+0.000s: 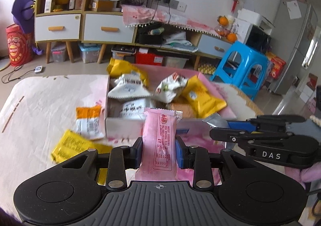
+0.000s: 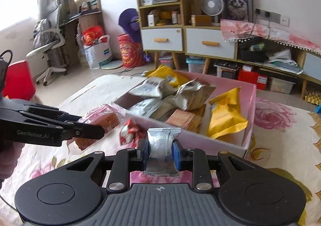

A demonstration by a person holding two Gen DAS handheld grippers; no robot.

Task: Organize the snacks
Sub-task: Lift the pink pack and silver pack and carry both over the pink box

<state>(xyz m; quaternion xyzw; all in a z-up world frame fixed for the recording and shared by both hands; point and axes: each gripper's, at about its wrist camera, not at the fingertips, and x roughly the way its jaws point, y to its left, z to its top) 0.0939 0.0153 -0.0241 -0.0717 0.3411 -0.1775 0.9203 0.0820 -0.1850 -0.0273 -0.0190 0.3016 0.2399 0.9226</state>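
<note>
In the left wrist view, a yellow packet [image 1: 68,144] and an orange-and-white packet [image 1: 88,121] are seen lying loose on the floral cloth [image 1: 40,101] at left of centre, outside the box. At centre, the left gripper [image 1: 159,150] is seen pinching a pink packet [image 1: 159,135] between its blue pads; the packet's long axis stands upright in the frame, its crimped top edge reaching just over the near wall of the box [image 1: 120,125]. The box thus lies straight ahead of the jaws and just beyond the packet, already piled with white and yellow snack bags. At right, the right gripper [image 1: 220,131] is seen, its tip at the box's near right corner.

In the right wrist view, the left gripper's dark body enters from the left edge with the pink packet [image 2: 100,117] at its tip. A red-and-white sweet [image 2: 129,131] lies on the cloth just left of centre. At centre, the right gripper [image 2: 161,151] is pressed shut on a silver packet [image 2: 163,145], long axis upright, with the box's near wall [image 2: 190,135] ahead and to the upper right. Neither hand can be judged the nearer; each packet is probably to be carried forward over the wall before release.
</note>
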